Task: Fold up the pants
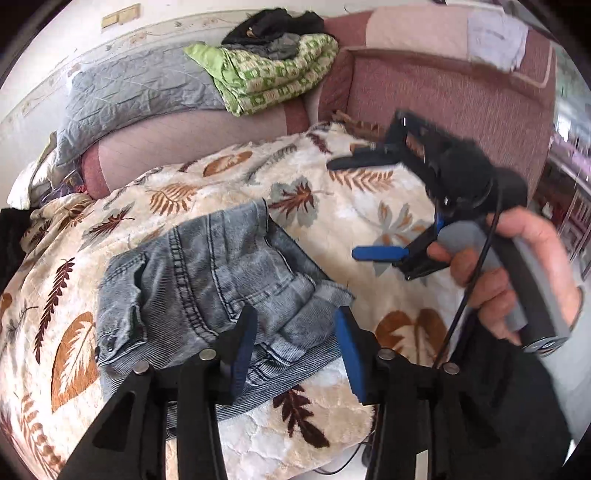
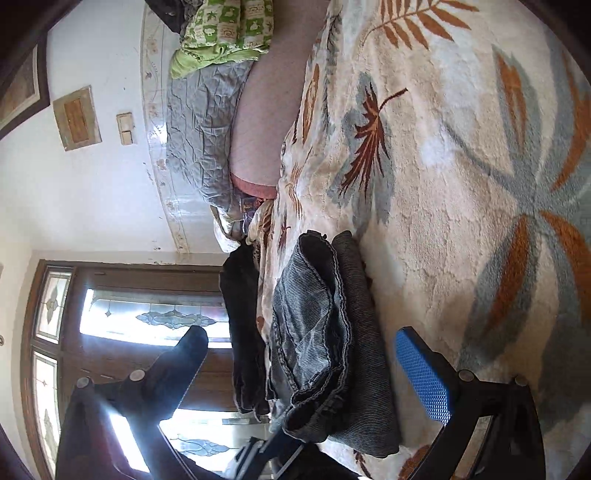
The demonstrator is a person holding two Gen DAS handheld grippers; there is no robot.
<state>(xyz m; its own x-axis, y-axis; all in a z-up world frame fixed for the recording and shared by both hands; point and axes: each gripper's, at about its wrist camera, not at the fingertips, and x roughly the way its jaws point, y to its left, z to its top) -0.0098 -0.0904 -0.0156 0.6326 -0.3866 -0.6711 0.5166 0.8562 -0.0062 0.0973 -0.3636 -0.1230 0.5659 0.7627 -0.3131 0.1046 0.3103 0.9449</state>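
Note:
Grey washed denim pants (image 1: 207,280) lie folded in a bundle on a cream leaf-print blanket (image 1: 369,221). My left gripper (image 1: 295,350) is open, its blue pads just above the near edge of the bundle, holding nothing. My right gripper (image 1: 364,208) shows in the left wrist view, held in a hand to the right of the pants, open and empty, turned on its side. In the right wrist view the folded pants (image 2: 317,343) lie between the open fingers of my right gripper (image 2: 306,373), untouched; one blue pad (image 2: 424,376) is clear of the fabric.
The blanket (image 2: 461,184) covers a pink sofa (image 1: 443,96). A green patterned quilt (image 1: 273,74), dark clothes (image 1: 277,22) and a grey quilt (image 1: 136,96) lie at the back. A dark garment (image 2: 243,332) hangs off the blanket's edge. A stained-glass door (image 2: 147,317) stands beyond.

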